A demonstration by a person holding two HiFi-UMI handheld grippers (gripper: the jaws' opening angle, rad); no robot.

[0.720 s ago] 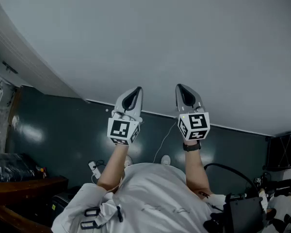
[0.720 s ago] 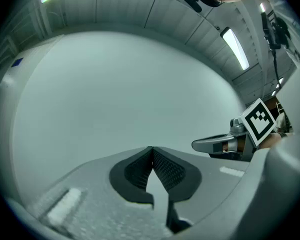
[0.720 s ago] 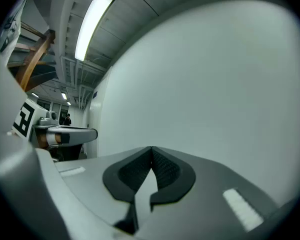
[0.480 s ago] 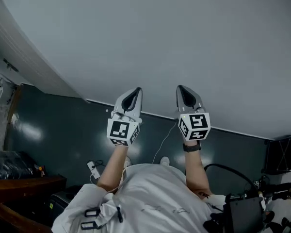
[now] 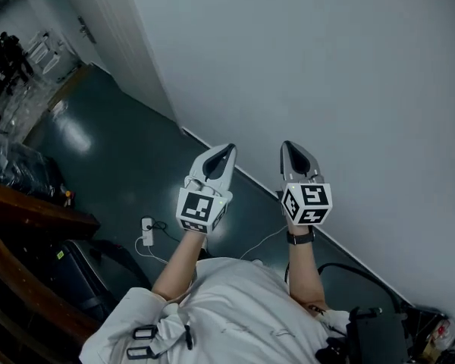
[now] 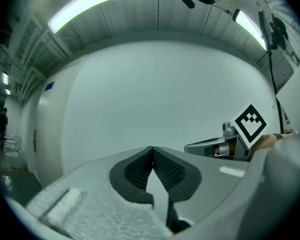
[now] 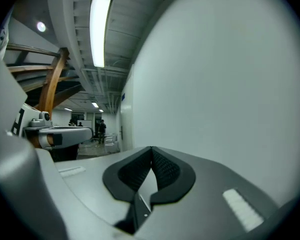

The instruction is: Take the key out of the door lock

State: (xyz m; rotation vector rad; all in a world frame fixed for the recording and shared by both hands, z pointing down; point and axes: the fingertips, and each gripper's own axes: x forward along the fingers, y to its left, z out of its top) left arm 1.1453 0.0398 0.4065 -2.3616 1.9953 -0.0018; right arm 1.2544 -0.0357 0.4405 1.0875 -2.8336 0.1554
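Head view.
- Left tool (image 5: 227,150): I hold it raised, nose toward the white wall (image 5: 326,67), jaws narrow to a closed tip, nothing in them. Its marker cube (image 5: 202,209) faces the camera.
- Right tool (image 5: 287,145): beside the left one and apart from it, at about the same height, also pointed at the wall and drawn to a closed tip. Marker cube (image 5: 307,203) above a wrist with a dark watch (image 5: 299,237).
- Dark green floor (image 5: 114,158) meets the wall along a pale skirting line. A white power strip (image 5: 146,230) with its cable lies on the floor near my left forearm.
- Ribbed white panel (image 5: 125,44) at upper left carries a small dark fitting, too small to identify.
- Key and door lock: I cannot tell where they lie; neither is near either tool here.

Left gripper view.
- Left tool (image 6: 151,150): ribbed pads pressed together at the tip, empty. Ahead is plain wall only.
- Right tool (image 6: 215,146) shows at the right edge with its cube.
- Ceiling light strip (image 6: 95,4) above.

Right gripper view.
- Right tool (image 7: 151,149): pads closed tip to tip, holding nothing. Bare wall fills the right half.
- Left tool (image 7: 60,134) shows at the left; a distant hall with small figures lies behind it.
- No key or lock in front of the jaws.
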